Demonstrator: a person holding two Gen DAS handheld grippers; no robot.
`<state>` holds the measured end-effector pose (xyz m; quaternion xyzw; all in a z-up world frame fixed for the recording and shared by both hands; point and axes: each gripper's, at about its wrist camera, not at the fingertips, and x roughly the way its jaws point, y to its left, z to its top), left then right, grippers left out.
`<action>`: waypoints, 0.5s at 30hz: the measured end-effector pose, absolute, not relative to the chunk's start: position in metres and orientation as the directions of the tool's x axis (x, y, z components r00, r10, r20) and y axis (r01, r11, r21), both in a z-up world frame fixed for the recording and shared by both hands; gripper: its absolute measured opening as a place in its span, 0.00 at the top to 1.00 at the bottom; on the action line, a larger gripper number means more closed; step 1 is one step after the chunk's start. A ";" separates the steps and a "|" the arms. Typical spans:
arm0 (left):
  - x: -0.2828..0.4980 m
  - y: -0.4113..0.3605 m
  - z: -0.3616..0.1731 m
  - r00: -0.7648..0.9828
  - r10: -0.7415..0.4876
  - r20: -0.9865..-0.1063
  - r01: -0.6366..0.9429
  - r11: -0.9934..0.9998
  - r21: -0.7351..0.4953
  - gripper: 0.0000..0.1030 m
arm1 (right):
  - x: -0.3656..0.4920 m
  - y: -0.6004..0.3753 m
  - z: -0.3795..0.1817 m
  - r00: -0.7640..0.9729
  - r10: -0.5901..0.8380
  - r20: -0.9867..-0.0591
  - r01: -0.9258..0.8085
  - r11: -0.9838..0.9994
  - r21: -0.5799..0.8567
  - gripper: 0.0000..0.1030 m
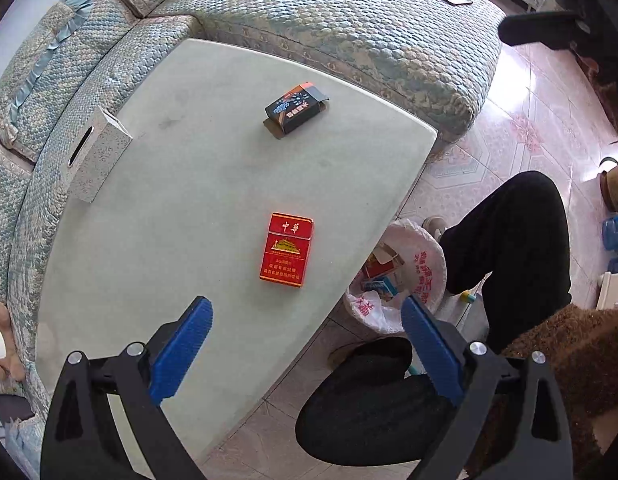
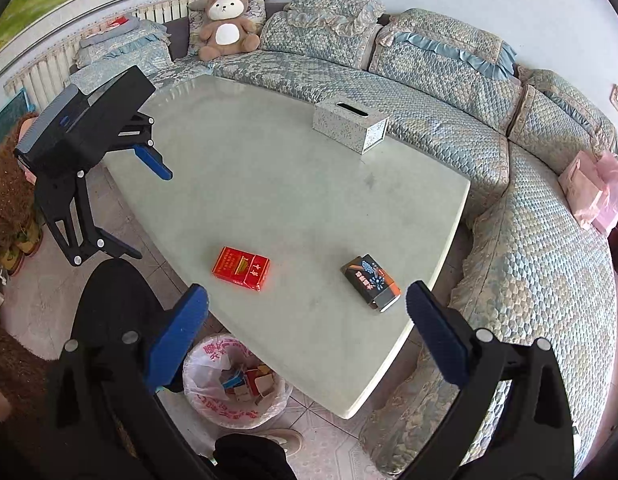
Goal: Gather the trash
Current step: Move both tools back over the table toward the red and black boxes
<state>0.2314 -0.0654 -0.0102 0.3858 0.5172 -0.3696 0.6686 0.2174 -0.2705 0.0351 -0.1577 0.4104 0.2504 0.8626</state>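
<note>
Red pack [image 1: 286, 250] flat on table [image 1: 189, 200], long axis toward sofa, both tools [image 1: 307, 344] [image 2: 307, 334] spread wide, empty

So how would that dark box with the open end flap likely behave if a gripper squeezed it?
The dark box looks like thin card with one flap hanging open, so it is probably empty, light and easy to crush. Lying flat on the table, it should slide rather than roll or tip. The loose flap might snag.
</note>
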 end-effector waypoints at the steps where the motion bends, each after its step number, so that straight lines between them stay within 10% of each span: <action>1: 0.234 -0.068 -0.015 0.184 -0.089 -0.979 0.901 0.412 0.132 0.10 | 0.224 -0.270 0.032 0.535 0.290 -0.794 -0.565 0.821 -0.080 0.06; 15: 0.293 -0.102 -0.132 0.048 0.064 -0.997 0.929 0.364 0.068 0.10 | 0.308 -0.257 -0.051 0.368 0.231 -0.901 -0.658 0.749 -0.077 0.06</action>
